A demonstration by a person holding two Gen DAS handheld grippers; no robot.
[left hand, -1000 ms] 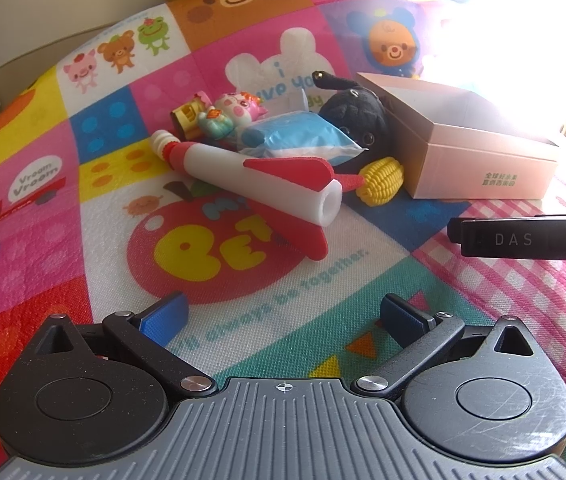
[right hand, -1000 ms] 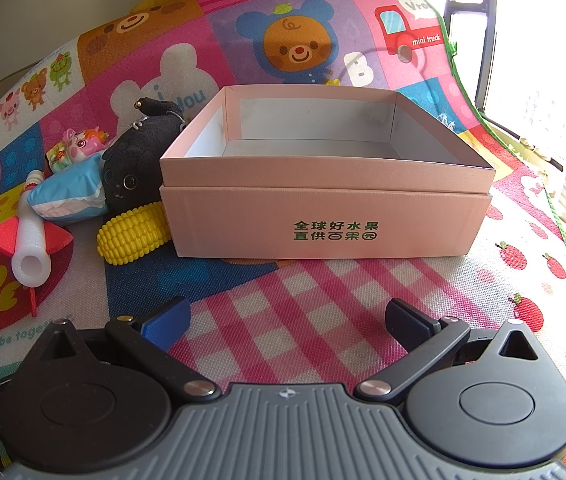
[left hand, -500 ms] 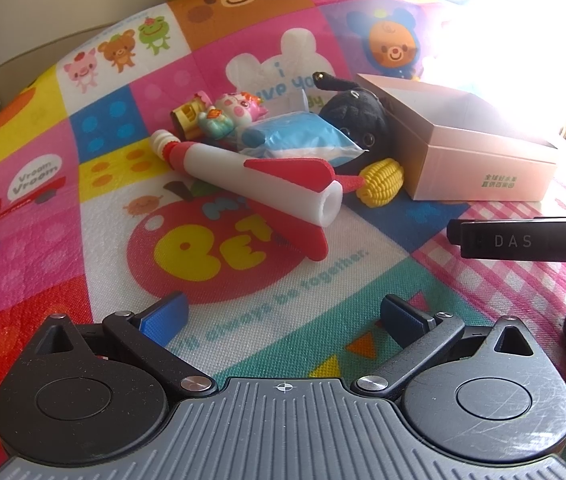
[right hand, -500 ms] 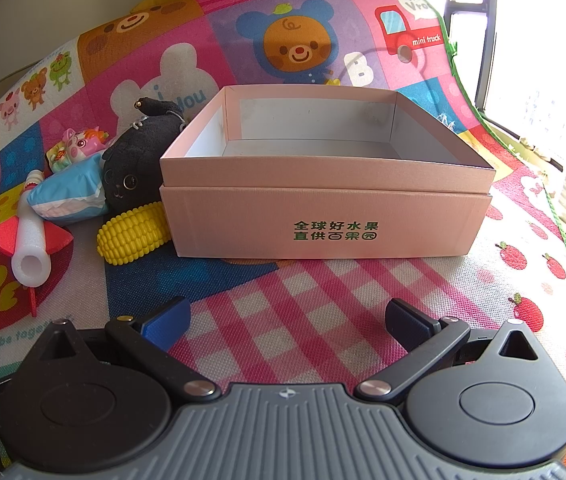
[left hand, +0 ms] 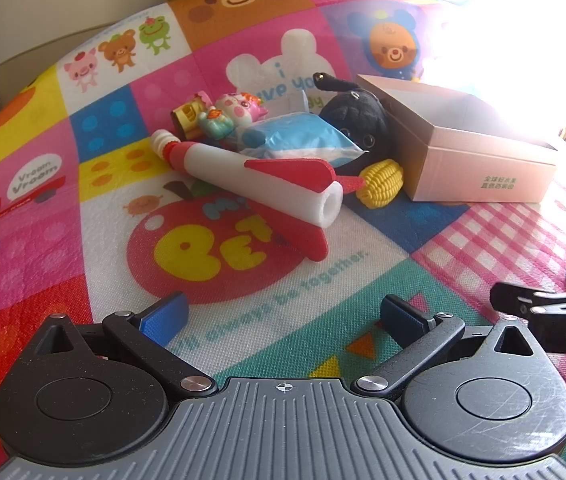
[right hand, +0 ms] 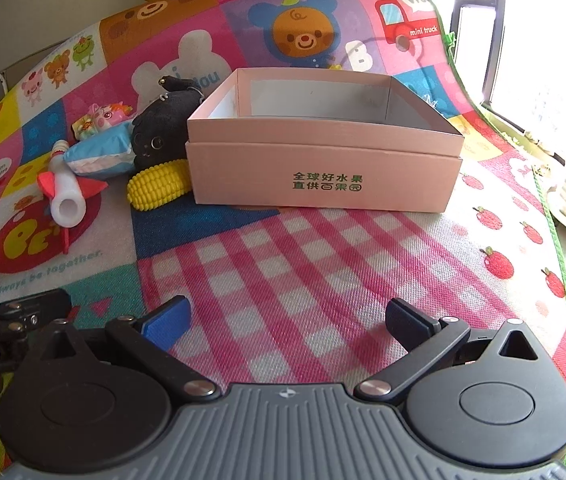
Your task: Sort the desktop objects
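Surface: a padded play mat (right hand: 323, 264) printed with cartoon bears, an apple and pink check, with a bright window to the right.

Pink box (right hand: 323, 168): open top, looks empty, sits on the mat at centre of the right wrist view. All toys lie in a cluster on its left side, none inside yet.

Cluster, nearest first:
- Foam rocket (left hand: 259, 180), white tube with red fins, lying on its side with the open end toward the camera. Likely very light and squashy; grip across the tube mid-body, clear of the fins, which would bend.
- Toy corn (left hand: 381, 183), touching the box's left wall. Ribbed, probably rubbery, so a decent hold across its width.
- Black plush (right hand: 163, 138), leaning against the box. Soft; a pinch on the body should hold.
- Blue packet (left hand: 295, 140), glossy film, likely slippery; take it by an edge.
- Small pink figure (left hand: 241, 110) at the back, probably hard plastic.

Left gripper (left hand: 283, 314): fingers spread wide, nothing between them, low over the mat and well short of the rocket.
Right gripper (right hand: 287, 318): fingers spread, empty, facing the box.

Judgement: sorting not begun; rocket is the easiest first pick.
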